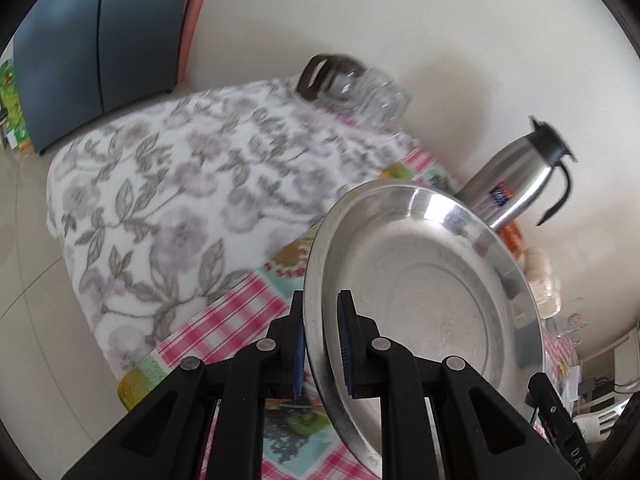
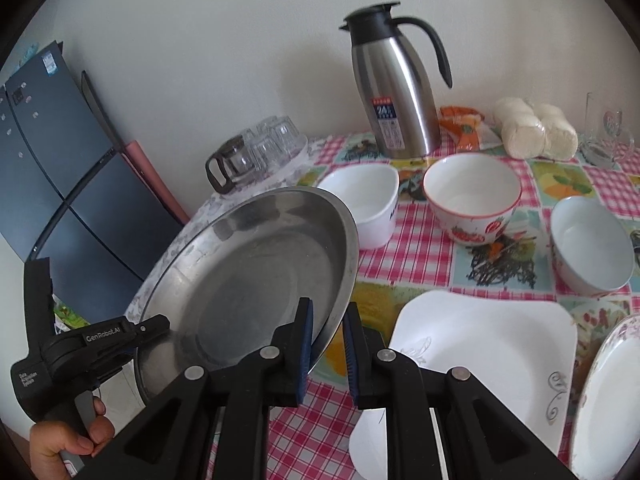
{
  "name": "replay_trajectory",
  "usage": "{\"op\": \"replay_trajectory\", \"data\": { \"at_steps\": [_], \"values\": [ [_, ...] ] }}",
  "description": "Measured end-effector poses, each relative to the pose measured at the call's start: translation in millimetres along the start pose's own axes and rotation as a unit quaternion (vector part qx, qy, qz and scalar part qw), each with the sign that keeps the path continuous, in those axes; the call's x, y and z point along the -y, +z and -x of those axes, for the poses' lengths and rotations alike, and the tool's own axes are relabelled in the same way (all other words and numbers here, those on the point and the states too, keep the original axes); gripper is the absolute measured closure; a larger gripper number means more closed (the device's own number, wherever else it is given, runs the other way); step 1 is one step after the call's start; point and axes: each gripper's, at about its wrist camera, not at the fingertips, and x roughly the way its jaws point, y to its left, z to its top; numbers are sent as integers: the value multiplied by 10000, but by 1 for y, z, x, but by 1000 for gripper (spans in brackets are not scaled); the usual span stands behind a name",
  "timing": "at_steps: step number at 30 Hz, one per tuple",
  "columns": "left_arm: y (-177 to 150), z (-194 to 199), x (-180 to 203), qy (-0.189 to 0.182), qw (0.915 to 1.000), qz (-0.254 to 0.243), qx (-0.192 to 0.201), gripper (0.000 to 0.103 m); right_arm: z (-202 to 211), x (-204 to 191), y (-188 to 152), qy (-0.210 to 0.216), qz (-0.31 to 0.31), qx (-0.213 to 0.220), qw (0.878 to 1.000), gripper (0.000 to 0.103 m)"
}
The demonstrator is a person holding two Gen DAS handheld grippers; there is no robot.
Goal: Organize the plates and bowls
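A round steel plate (image 1: 424, 276) is held tilted above the table's left part. My left gripper (image 1: 323, 340) is shut on its rim. It also shows in the right wrist view (image 2: 248, 276), where my right gripper (image 2: 326, 350) straddles its near right rim, jaws slightly apart; the left gripper body (image 2: 80, 356) holds the opposite rim. On the checked tablecloth (image 2: 416, 256) stand a white squarish bowl (image 2: 364, 200), a strawberry-pattern bowl (image 2: 472, 196) and a white bowl (image 2: 588, 244). A square white plate (image 2: 484, 360) and a floral plate (image 2: 608, 396) lie near.
A steel thermos jug (image 2: 396, 88) stands at the back by the wall. Upturned glasses and a glass pot (image 2: 256, 152) sit on a floral cloth (image 1: 168, 200). Wrapped buns (image 2: 532, 128), an orange packet (image 2: 464, 124) and a glass mug (image 2: 604, 132) lie far right. A dark fridge (image 2: 48, 168) stands left.
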Motion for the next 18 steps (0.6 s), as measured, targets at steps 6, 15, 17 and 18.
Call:
{"op": "replay_trajectory", "data": {
  "at_steps": [6,15,17,18],
  "values": [
    [-5,23,29,-415,9982,-285,335,88,36,14,16,146,-164,427,9988,88],
    [-26,35,75,-963,9932,-572,301,88,92,44,26,38,-210,942,9953,87],
    [-33,38,88,-1060,9915,-690,290,88,103,54,25,-35,-246,1006,9946,87],
    [-36,38,93,-1096,9909,-730,279,88,108,59,24,-72,-263,1029,9943,87]
  ]
}}
